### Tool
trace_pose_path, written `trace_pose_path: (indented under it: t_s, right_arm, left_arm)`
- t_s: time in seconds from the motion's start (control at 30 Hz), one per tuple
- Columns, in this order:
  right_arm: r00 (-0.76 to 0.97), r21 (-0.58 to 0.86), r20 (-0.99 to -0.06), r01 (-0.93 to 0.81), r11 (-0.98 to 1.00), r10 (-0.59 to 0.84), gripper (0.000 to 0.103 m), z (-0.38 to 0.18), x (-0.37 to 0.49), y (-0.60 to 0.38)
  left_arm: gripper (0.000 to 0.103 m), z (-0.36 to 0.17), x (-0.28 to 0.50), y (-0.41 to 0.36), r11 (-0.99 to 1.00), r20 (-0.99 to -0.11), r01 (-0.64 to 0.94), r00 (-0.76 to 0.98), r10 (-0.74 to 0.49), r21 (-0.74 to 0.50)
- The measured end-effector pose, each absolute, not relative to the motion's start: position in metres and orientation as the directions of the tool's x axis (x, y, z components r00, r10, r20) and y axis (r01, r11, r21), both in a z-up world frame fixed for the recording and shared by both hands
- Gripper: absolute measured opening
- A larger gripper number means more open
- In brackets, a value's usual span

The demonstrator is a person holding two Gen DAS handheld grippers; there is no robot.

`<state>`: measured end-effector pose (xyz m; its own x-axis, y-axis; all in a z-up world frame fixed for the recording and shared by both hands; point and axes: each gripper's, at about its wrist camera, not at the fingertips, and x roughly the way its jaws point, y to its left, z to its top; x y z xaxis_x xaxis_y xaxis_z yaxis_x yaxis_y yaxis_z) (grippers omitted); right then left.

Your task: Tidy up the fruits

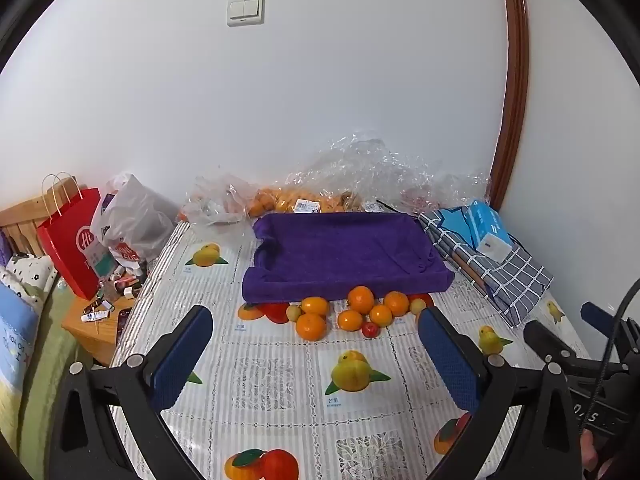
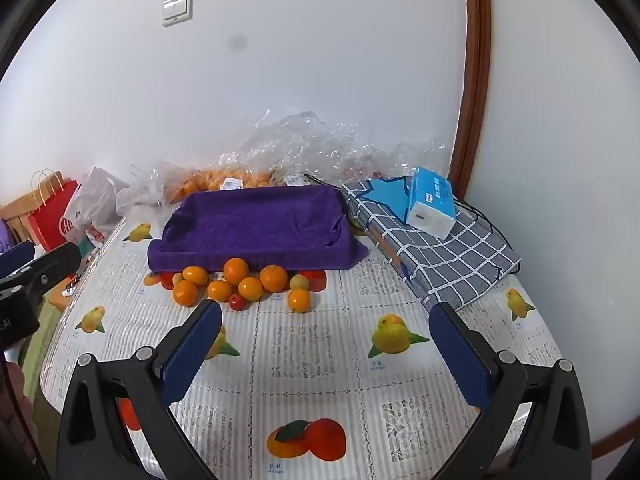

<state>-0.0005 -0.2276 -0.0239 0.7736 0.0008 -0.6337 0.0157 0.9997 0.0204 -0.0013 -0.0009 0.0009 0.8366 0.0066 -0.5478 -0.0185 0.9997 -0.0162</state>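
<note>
- While both grippers hover above the worktop (image 1: pixel 280 360), the left gripper (image 1: pixel 316 344) has its fingers (image 1: pixel 182 356) spread wide, holding and touching nothing.
- The right gripper (image 2: pixel 326 338) likewise has its fingers (image 2: pixel 192 352) fully apart, nothing between them, only patterned cloth below.
- Further off, a cluster of oranges (image 2: pixel 236 272) with a few small red and yellowish fruits lies on the worktop, touching one another, right against the front edge of the purple tray (image 2: pixel 256 228).
- One orange (image 2: pixel 299 300) sits slightly apart, nearer the right gripper.
- Beyond the tray, bagged fruit (image 1: pixel 288 200) lies by the wall; a tissue pack (image 2: pixel 432 204) rests on checked fabric to the right.
</note>
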Motion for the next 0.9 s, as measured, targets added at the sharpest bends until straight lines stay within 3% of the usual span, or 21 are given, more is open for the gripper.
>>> trace_pose_path:
  t_s: [0.9]
  right_arm:
    - [0.779, 0.041, -0.627, -0.003, 0.999, 0.028, 0.102, -0.016, -0.011, -0.224]
  left_arm:
    - [0.103, 0.003, 0.002, 0.000, 0.999, -0.582, -0.020, 0.813, -0.008, -0.041]
